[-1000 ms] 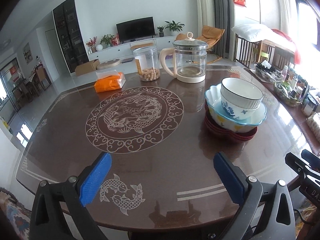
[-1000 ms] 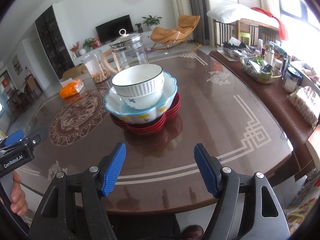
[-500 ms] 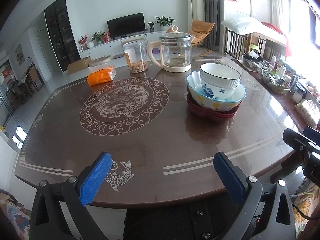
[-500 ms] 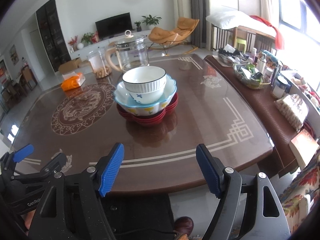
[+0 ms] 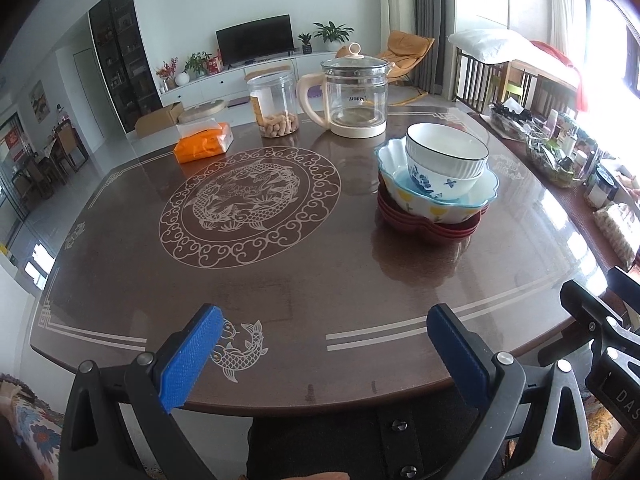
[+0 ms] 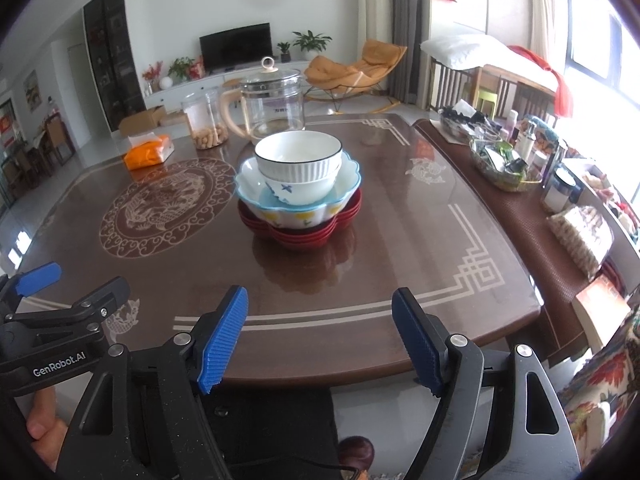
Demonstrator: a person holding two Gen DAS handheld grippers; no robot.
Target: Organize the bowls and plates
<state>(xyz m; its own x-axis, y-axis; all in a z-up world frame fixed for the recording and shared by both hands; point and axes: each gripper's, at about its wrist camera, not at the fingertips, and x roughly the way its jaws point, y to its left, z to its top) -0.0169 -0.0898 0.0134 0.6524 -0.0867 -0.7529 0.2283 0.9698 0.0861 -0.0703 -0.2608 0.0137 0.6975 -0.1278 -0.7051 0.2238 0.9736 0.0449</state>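
One stack of dishes stands on the brown table (image 5: 320,272). A white ribbed bowl (image 5: 446,156) (image 6: 298,160) sits on top, nested in a blue-flowered white bowl (image 5: 436,183). Under them is a scalloped light-blue bowl (image 5: 440,204) (image 6: 298,208), resting on several red scalloped plates (image 5: 428,228) (image 6: 304,232). My left gripper (image 5: 324,360) hangs open over the table's near edge, well short of the stack. My right gripper (image 6: 320,340) is also open with nothing between its fingers, near the front edge and facing the stack.
At the table's far side stand a glass kettle (image 5: 354,96), a clear jar of snacks (image 5: 274,104) and an orange tissue pack (image 5: 204,142). A side bench (image 6: 532,184) with bottles and a basket runs along the right.
Both grippers have drawn back toward the table's near edge, so the stack looks farther away. Both have stayed open and the dishes have not moved.
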